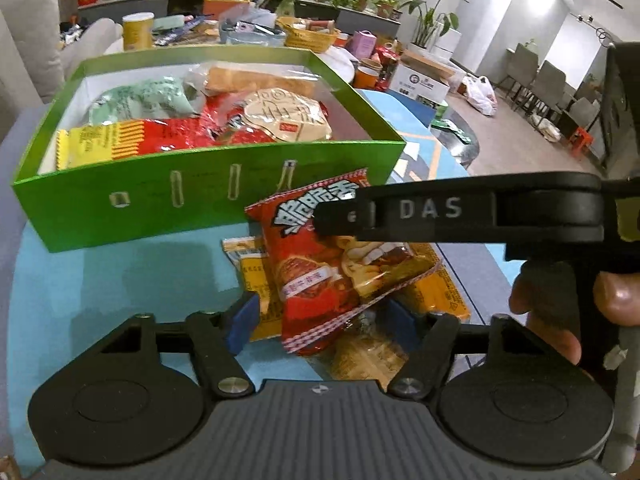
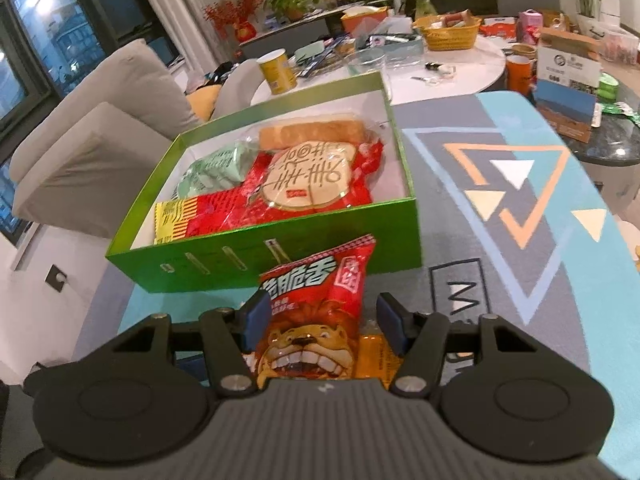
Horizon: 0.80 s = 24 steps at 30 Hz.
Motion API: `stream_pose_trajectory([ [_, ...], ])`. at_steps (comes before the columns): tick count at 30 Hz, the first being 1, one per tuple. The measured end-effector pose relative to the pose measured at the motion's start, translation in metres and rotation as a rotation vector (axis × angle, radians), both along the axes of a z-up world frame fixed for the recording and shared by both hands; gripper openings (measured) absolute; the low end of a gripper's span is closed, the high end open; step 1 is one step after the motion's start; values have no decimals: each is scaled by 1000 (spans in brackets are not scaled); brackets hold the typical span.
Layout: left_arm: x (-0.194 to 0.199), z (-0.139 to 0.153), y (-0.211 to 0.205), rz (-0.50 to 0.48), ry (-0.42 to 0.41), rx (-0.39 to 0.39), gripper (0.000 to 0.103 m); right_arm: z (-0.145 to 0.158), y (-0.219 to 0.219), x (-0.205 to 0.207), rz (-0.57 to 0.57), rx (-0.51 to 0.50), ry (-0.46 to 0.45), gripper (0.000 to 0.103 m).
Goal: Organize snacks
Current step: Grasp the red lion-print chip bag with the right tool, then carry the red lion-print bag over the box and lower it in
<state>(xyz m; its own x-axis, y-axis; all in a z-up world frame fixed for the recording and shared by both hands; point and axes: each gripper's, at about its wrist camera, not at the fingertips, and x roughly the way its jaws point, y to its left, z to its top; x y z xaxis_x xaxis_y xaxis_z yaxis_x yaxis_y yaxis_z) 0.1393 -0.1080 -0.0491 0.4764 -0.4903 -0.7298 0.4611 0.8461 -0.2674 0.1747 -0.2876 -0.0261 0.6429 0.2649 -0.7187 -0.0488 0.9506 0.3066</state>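
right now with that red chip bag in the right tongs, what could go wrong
1. The right tongs look open around the red chip bag, so it may slip out.
2. The green box wall stands right ahead; the bag could catch its rim.
3. The box already holds several packets, so the bag might perch on top.
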Motion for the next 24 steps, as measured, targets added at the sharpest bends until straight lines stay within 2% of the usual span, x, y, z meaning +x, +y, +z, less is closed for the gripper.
stream_pose_trajectory([
  [2,0,0,1,-10,0,-24,52,-1,-1,0,1,22,1,49],
  [7,-10,13,3,-15,-41,-54,49,8,0,-6,-10,20,-24,49],
  [24,-42,73,17,-16,-225,-50,49,65,7,-32,16,63,-179,49],
])
